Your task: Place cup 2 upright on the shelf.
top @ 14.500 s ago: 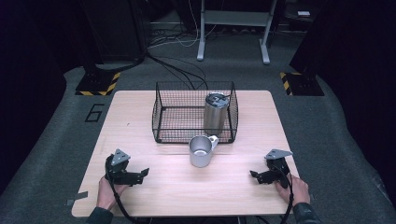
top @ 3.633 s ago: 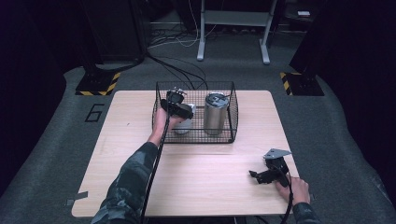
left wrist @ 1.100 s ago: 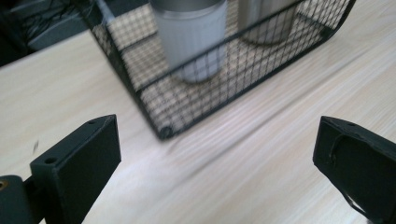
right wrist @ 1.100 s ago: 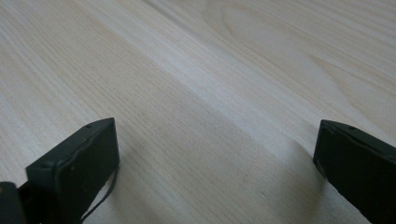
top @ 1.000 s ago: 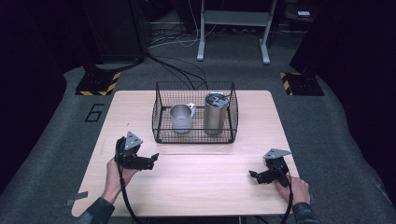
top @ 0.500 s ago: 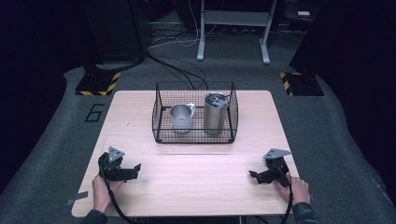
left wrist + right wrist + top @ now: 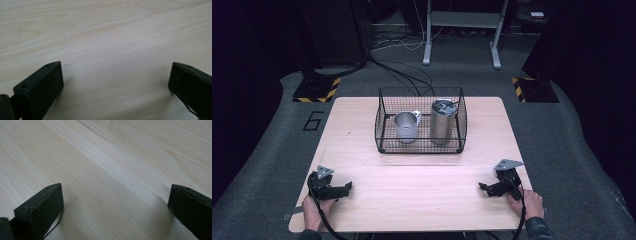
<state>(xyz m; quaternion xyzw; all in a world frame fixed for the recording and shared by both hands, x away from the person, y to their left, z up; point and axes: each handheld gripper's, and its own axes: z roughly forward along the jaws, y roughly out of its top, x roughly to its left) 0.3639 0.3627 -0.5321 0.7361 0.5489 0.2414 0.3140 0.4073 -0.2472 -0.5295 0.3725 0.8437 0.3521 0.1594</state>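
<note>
Left of and nearer than the black wire basket, the left gripper rests empty with jaws spread; inside stand the small steel mug and tall steel tumbler; the right gripper gapes too, and a careless re-reach could snag the wires.

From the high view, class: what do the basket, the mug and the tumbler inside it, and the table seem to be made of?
Basket: thin black wire in an open grid, probably coated metal.
Mug: looks like brushed steel, with a dull grey sheen.
Tumbler: likely the same matt steel; its lid looks darker, material unclear.
Table: pale wood or a wood-look laminate, with grain lines showing in both gripper views.
</note>
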